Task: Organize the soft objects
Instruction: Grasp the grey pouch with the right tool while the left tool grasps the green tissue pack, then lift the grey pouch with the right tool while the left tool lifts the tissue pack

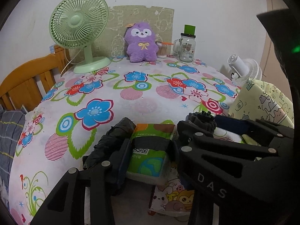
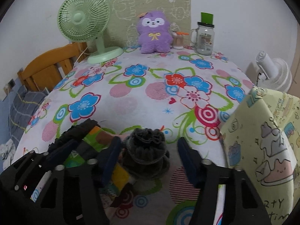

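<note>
In the left wrist view my left gripper (image 1: 150, 148) is shut on a green tissue pack (image 1: 150, 161), one pad pressing each side. A black crumpled bundle (image 1: 112, 136) lies just left of it. In the right wrist view a dark grey knitted piece (image 2: 146, 148) sits bunched on the flowered cloth (image 2: 131, 101). My right gripper (image 2: 148, 144) straddles it with the jaws open. The left pad is close against the piece and a clear gap shows at the right pad. A purple plush toy (image 2: 154, 35) sits upright at the far edge.
A yellow-green cartoon-print fabric bin (image 2: 262, 150) stands at the right. At the back are a green desk fan (image 2: 84, 18), a glass mug jar (image 2: 205, 39) and a cotton-swab pot (image 2: 178, 41). A white fan (image 2: 271, 71) and a wooden frame (image 2: 46, 67) flank the table.
</note>
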Demonstrator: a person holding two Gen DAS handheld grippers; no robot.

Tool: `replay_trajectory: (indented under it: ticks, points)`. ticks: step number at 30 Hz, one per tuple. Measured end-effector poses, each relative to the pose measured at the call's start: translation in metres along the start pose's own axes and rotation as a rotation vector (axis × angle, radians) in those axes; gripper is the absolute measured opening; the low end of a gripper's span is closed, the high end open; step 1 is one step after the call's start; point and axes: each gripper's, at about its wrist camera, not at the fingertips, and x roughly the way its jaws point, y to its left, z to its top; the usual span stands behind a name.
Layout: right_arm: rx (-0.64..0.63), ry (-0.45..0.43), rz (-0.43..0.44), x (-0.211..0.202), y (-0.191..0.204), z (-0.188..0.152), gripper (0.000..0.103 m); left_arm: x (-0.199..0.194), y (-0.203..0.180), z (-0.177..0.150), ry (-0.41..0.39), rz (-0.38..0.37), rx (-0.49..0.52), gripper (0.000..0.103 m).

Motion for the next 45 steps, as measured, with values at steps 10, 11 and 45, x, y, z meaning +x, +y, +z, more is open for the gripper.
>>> replay_trajectory:
  ticks: [10,11,45]
  points:
    - [0.001,-0.021,0.014,-0.01,-0.002,-0.001,0.047,-0.006,-0.008,0.002,-0.006,0.006,0.01,0.037]
    - [0.0,-0.024,0.014,-0.012,-0.002,-0.001,0.046,-0.007,-0.009,0.002,-0.007,0.007,0.012,0.037]
    - [-0.018,-0.203,-0.008,-0.12,-0.011,0.01,0.047,-0.095,-0.046,0.026,-0.144,0.019,0.009,0.035]
